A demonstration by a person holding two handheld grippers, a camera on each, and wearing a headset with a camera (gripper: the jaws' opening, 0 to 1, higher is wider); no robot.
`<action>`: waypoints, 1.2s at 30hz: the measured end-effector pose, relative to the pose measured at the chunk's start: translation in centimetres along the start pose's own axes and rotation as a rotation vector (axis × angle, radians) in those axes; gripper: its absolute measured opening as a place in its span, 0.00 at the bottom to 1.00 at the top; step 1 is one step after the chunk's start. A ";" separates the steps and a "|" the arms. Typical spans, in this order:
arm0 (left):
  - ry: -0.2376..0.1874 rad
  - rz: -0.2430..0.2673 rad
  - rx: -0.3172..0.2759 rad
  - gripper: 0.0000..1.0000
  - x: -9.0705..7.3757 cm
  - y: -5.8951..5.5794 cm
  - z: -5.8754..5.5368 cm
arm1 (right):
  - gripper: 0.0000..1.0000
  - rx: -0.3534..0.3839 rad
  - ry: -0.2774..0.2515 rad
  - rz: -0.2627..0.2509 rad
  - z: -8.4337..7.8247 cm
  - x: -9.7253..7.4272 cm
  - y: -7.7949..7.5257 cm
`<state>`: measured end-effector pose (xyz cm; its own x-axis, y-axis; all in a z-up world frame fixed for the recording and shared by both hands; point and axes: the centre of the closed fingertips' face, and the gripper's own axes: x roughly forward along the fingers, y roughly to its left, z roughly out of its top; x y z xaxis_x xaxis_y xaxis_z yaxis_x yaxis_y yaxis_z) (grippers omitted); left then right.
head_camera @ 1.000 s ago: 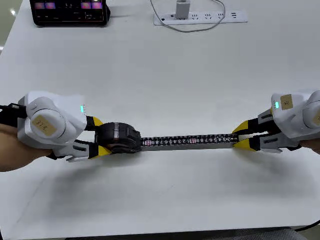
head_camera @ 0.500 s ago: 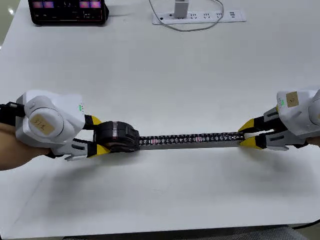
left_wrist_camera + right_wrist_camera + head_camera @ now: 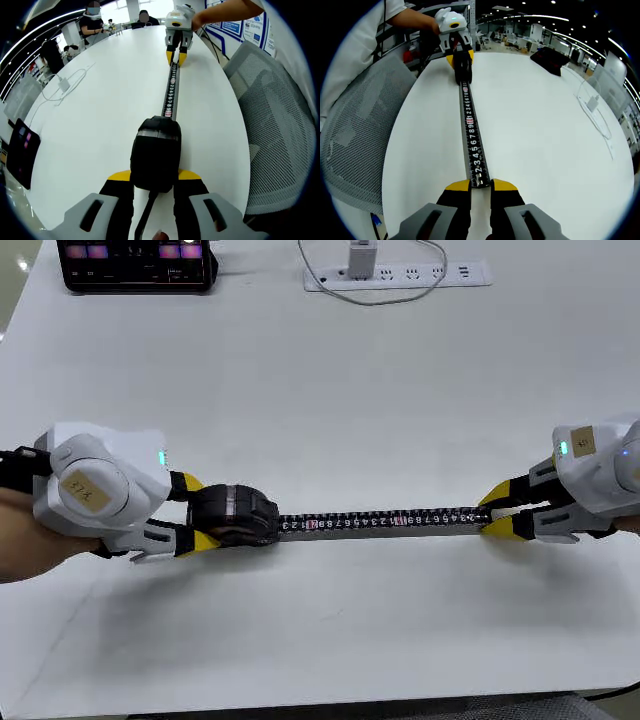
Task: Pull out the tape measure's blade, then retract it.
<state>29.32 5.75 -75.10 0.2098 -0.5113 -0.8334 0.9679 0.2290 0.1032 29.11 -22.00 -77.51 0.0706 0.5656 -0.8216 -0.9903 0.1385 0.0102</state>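
— Left hand-held gripper (image 3: pixel 203 512): what does it have hold of?

— The tape measure (image 3: pixel 235 515). Its jaws are closed on the black case, one yellow tip on each side. In the left gripper view the case sits squarely between the tips. Whether it rests on the white bench (image 3: pixel 350 390) or hangs just above it, I cannot tell.

— And the right hand-held gripper (image 3: pixel 497 511)?

— Drawn in narrow on the free end of the blade (image 3: pixel 385 521). In the right gripper view that end lies between the two yellow tips, its edges against them.

— How does the blade run?

— Straight from the case to the right hand-held gripper, pulled well out, numbered face up. It lies low along the near part of the bench, roughly parallel to the near edge. The two hand-held grippers are well apart and face each other along it.

— Anything else on the bench?

— At the far edge there is a white power strip (image 3: pixel 400 275) with a charger (image 3: pixel 364 257) plugged in and a looped cable beside it. A dark device with a lit screen (image 3: pixel 138 262) sits at the far left corner. A grey mesh chair (image 3: pixel 270 125) stands just beside the bench.
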 end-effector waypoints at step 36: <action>-0.005 0.021 -0.033 0.30 -0.3 -0.4 0.2 | 0.23 0.005 0.035 0.004 0.1 -0.2 0.8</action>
<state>28.93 5.66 -74.81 0.2310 -0.5098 -0.8287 0.9582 0.2669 0.1030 28.29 -21.95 -77.31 0.0621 0.5377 -0.8408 -0.9900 0.1398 0.0163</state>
